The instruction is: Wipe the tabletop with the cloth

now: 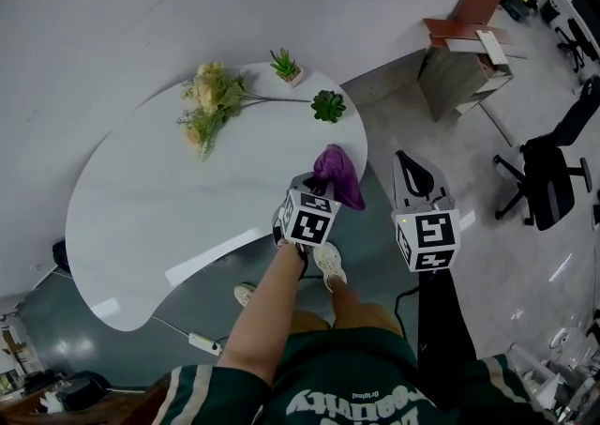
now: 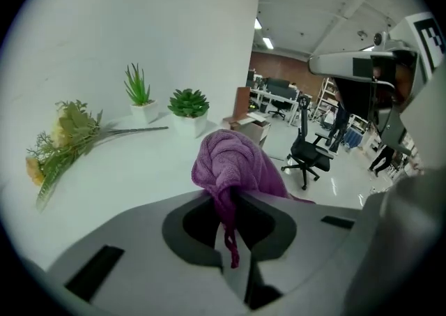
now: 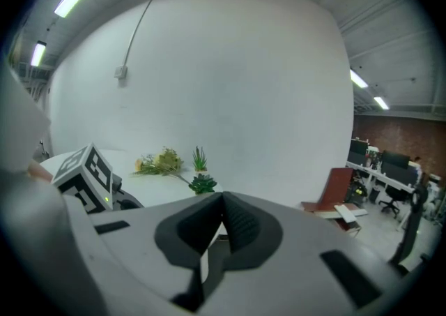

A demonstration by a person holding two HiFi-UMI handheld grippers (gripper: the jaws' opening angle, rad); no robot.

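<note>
White, glossy and kidney-shaped, the tabletop [image 1: 159, 217] fills the left of the head view. A bunched purple knitted cloth [image 1: 339, 174] sits at its near right edge, pinched by the left gripper [image 1: 323, 187]; whether the cloth touches the surface cannot be told. A spray of yellow-green artificial flowers [image 1: 211, 99], a small spiky potted plant [image 1: 285, 65] and a dark green potted succulent [image 1: 328, 105] crowd the far edge, leaving a broad bare sweep toward the left end. The right gripper [image 1: 405, 162] hangs beyond the table's edge, over grey floor that lies open as far as a black office chair [image 1: 548, 174]. Left gripper view: the jaws are clamped on the cloth, which balloons above them with a tail hanging in the slot. Bare tabletop runs left to the flowers, and the rounded edge falls away just right of the cloth. Right gripper view: the jaws are closed together, holding nothing. The table's edge with the succulent lies ahead, with a white wall behind.
</note>
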